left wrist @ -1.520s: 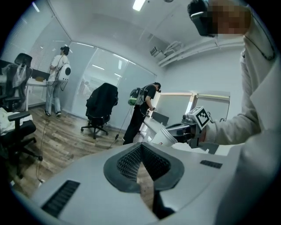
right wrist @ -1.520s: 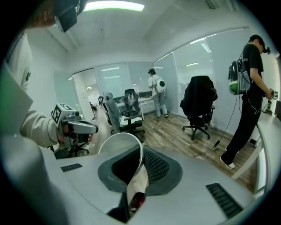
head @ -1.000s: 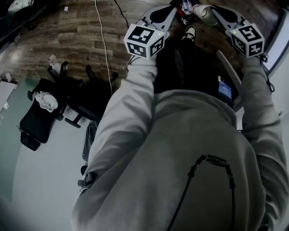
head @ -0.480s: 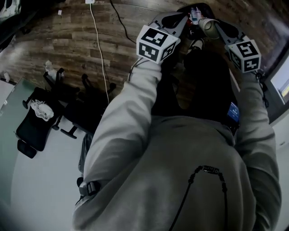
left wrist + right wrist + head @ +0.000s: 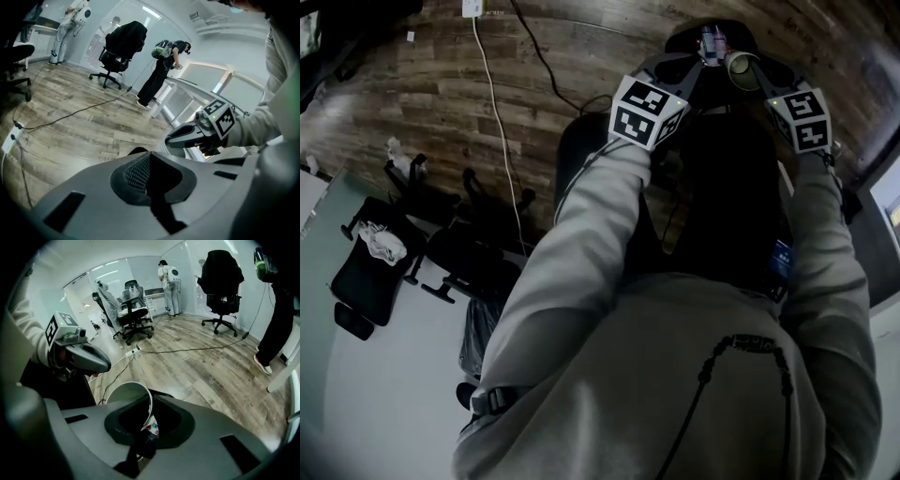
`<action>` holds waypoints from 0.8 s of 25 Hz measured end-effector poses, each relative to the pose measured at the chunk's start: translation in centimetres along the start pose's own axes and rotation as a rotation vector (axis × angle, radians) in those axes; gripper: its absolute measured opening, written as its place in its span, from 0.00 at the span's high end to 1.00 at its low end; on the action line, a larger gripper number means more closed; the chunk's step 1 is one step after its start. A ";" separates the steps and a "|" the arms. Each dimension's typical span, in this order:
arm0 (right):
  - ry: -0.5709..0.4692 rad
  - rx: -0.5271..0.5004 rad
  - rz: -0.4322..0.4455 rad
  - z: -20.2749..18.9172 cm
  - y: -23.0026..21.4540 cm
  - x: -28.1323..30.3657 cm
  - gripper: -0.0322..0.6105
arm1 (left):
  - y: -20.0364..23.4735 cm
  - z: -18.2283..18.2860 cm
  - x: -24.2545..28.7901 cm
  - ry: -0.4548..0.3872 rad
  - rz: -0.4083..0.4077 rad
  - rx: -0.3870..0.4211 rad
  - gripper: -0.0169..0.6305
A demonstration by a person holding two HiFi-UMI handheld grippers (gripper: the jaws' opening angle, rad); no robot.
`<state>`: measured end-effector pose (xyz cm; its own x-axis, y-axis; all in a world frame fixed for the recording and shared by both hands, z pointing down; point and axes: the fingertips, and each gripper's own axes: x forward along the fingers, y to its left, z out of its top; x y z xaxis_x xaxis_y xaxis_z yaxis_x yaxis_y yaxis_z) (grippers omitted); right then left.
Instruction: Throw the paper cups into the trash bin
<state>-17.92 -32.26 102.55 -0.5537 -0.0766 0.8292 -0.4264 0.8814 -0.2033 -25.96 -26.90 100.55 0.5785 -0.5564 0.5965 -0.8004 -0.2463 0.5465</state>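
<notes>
A white paper cup [image 5: 741, 70] hangs by its rim from my right gripper [image 5: 750, 67], which is shut on it. In the right gripper view the cup's rim [image 5: 129, 394] curves up out of the jaws of that gripper [image 5: 145, 427]. Just beyond both grippers stands the black trash bin [image 5: 680, 37], with colourful litter [image 5: 710, 42] inside. My left gripper [image 5: 698, 64] is level with the right one, close on its left, and its jaws [image 5: 147, 176] look shut on nothing. The right gripper's tip [image 5: 171, 139] shows beside it.
Black office chairs [image 5: 459, 253] stand to the left on the pale floor. A white cable [image 5: 492, 112] runs across the wood floor. A person [image 5: 161, 70] stands by a glass partition, with another chair [image 5: 119, 47] behind. My torso fills the lower head view.
Both grippers have sunk toward the bin, and the cup has gone down with the right one. The bin now shows whole beyond the fingertips.
</notes>
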 end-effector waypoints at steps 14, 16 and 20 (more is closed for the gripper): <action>0.022 0.014 -0.004 -3.5 1.0 3.7 0.88 | -2.4 -1.5 2.2 -0.001 -0.080 0.085 0.97; 0.018 0.007 -0.004 -4.0 0.9 3.8 0.88 | -2.6 -1.3 2.2 -0.010 -0.085 0.104 0.97; 0.001 0.058 0.011 -4.3 1.1 3.2 0.64 | -3.0 -1.6 1.5 -0.016 -0.090 0.052 0.97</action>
<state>-17.06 -29.53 107.22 -0.5575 -0.0663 0.8275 -0.4611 0.8536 -0.2422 -22.47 -25.68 100.75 0.6462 -0.5426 0.5367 -0.7527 -0.3368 0.5657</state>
